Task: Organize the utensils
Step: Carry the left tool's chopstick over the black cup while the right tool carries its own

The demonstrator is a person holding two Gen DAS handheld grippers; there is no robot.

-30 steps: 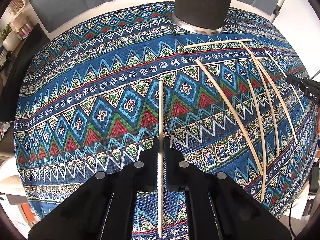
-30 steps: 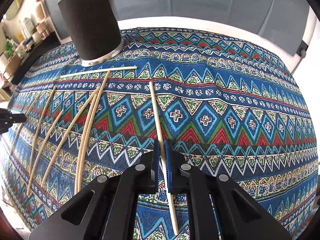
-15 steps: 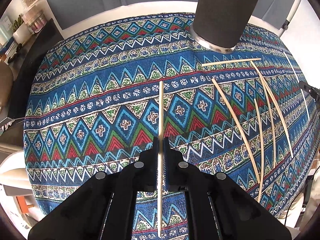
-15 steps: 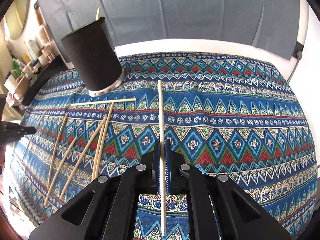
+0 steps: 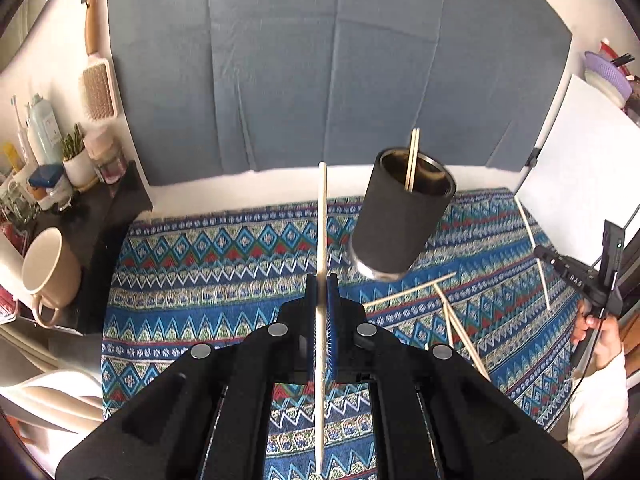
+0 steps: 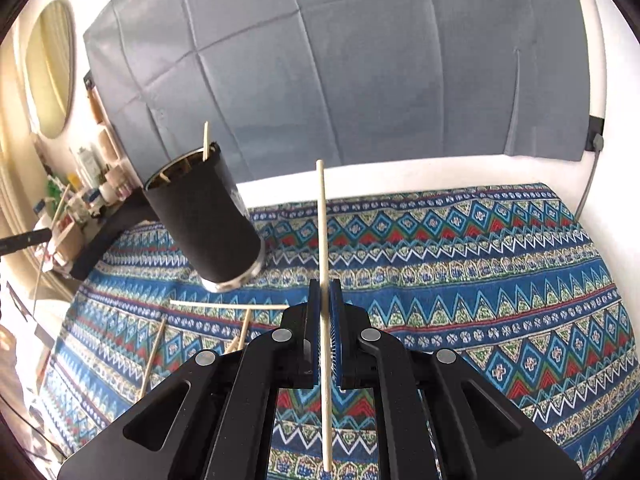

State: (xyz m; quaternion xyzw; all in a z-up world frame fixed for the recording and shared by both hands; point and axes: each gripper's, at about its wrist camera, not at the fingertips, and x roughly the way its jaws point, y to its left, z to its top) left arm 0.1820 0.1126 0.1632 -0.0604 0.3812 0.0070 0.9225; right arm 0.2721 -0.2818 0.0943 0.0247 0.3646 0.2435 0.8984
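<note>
Both grippers have risen off the cloth (image 5: 224, 272). Left wrist view: left gripper (image 5: 321, 296) clamped mid-length on a chopstick (image 5: 322, 216), near the holder (image 5: 400, 224). Right wrist view: right gripper (image 6: 325, 300) clamped on another chopstick (image 6: 322, 220). Light, stiff, slippery sticks: grip mid-length.

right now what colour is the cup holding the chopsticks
Black, with a silver base rim; the cup shows best in the left wrist view.

A creased grey-blue cloth backdrop (image 5: 336, 68) hangs on the far wall, with a wooden-handled hairbrush (image 5: 98, 92), a small potted succulent (image 5: 76, 160) and a cream ceramic mug (image 5: 48, 272) at the left, and an oval mirror (image 6: 50, 68) beyond.
</note>
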